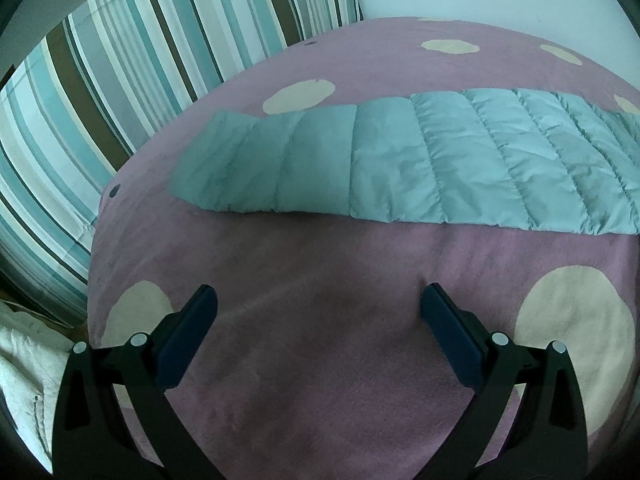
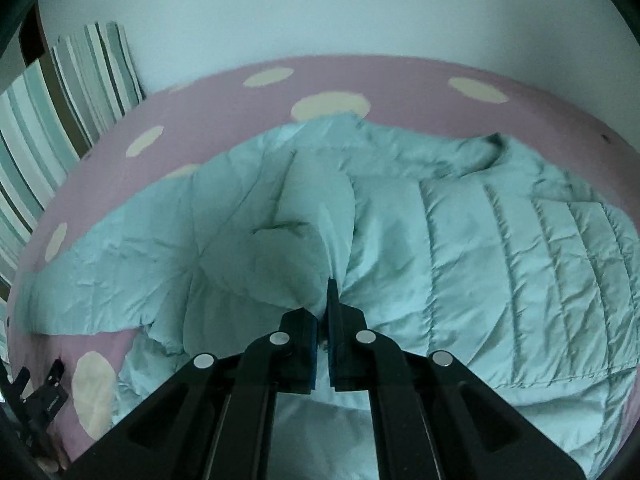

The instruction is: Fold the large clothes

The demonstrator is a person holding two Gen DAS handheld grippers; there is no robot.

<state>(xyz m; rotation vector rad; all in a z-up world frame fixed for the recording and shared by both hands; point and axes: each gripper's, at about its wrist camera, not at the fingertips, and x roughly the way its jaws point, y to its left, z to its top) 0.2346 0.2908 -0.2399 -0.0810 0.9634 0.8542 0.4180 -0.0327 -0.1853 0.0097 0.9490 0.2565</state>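
A pale blue-green quilted puffer jacket [image 2: 460, 248] lies spread on a pink bedspread [image 2: 224, 120] with cream dots. My right gripper [image 2: 323, 312] is shut on a lifted fold of the jacket's fabric, which bunches up ahead of its tips. In the left wrist view one jacket sleeve [image 1: 360, 160] stretches flat across the pink bedspread [image 1: 320, 320]. My left gripper [image 1: 318, 300] hangs open above bare bedspread, short of the sleeve, with nothing between its fingers. The left gripper [image 2: 40, 400] also shows at the lower left edge of the right wrist view.
Striped pillows [image 1: 100, 80] lean at the left end of the bed, against a white wall [image 2: 320, 12]. A white crumpled cloth [image 1: 24, 372] lies beyond the bed's left edge. The bedspread's near edge drops off at the lower left.
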